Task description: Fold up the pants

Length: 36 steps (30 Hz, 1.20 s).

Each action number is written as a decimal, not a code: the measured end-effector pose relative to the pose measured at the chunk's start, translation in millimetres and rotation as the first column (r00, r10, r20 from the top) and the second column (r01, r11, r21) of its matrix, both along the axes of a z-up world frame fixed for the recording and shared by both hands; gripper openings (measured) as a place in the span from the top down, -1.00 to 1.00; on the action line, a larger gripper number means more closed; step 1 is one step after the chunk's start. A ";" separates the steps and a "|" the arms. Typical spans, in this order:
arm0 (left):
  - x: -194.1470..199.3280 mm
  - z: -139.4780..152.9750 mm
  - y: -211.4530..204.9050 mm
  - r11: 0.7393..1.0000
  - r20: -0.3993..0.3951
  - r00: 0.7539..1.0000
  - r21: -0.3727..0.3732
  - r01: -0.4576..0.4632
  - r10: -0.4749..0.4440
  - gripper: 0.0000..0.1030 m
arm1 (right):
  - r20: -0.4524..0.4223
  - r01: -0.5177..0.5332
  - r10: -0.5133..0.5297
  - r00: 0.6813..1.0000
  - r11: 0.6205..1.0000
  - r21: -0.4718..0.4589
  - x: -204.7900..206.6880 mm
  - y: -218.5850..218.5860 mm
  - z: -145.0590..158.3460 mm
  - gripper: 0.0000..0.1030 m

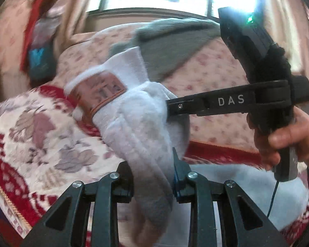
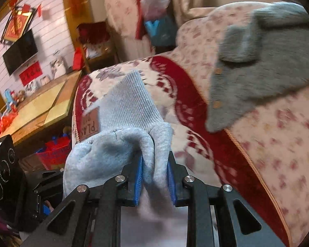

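Pants, one pale fleecy pair with a ribbed cuff and an orange-brown patch label, hang bunched in the air above a sofa, caught by two tools. In the left wrist view the fabric runs down between the left tool, whose jaws stand only as far apart as the thick fold they pinch. The right tool reaches in from the right side, held by one hand, its tip buried in the same cloth. In the right wrist view the right tool's blue pads press a gathered fold of the pants from both sides, nearly closed on it, the ribbed cuff standing up just beyond. One grey fuzzy garment with buttons lies on the sofa back, well apart from the pants. A red-patterned cover spreads over the seat below.
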<state>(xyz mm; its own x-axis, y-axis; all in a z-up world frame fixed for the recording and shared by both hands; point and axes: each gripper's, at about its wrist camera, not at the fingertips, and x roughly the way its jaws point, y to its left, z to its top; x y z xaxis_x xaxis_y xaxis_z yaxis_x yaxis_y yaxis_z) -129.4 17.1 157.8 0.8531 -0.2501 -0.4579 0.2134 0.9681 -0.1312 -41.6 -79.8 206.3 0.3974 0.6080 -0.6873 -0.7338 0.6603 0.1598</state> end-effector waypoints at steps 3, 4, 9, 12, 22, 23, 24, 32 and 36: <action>-16.1 -6.5 -39.4 0.995 -0.001 0.996 0.047 0.088 -0.088 0.47 | -0.043 0.092 -0.091 0.995 0.995 0.026 -14.3 -54.1 -9.0 0.53; -19.5 -10.1 -49.9 0.992 -0.008 0.994 0.061 0.110 -0.110 0.47 | -0.061 0.121 -0.119 0.991 0.992 0.032 -19.0 -69.9 -15.0 0.53; -35.3 -44.2 -109.9 0.965 -0.072 0.974 0.137 0.222 -0.214 0.48 | -0.184 0.272 -0.266 0.946 0.962 0.006 -45.3 -144.1 -63.7 0.46; -46.3 -64.8 -136.3 0.946 -0.107 0.962 0.181 0.268 -0.252 0.47 | -0.240 0.352 -0.353 0.904 0.935 -0.048 -57.2 -177.8 -92.3 0.39; -79.6 -75.7 -133.7 0.914 -0.209 0.905 0.088 0.395 -0.371 -0.37 | -0.339 0.612 -0.574 0.746 0.791 0.008 -108.4 -273.9 -103.2 -0.14; -80.6 -71.0 -128.3 0.916 -0.207 0.905 0.080 0.393 -0.371 -0.43 | -0.310 0.619 -0.585 0.749 0.785 0.013 -113.9 -276.2 -93.2 -0.14; -81.0 -65.3 -122.4 0.921 -0.197 0.910 0.069 0.384 -0.364 -0.54 | -0.286 0.622 -0.592 0.754 0.783 0.019 -118.2 -276.1 -84.1 -0.15; -51.1 -35.7 -93.7 0.976 -0.160 0.966 0.049 0.213 -0.203 -0.62 | -0.197 0.507 -0.473 0.858 0.842 0.186 -112.6 -219.1 -26.8 -0.30; -29.9 -54.8 -99.2 0.982 -0.227 0.962 0.075 0.173 -0.152 -0.62 | -0.110 0.504 -0.502 0.858 0.863 -0.011 -94.5 -175.1 -50.2 -0.30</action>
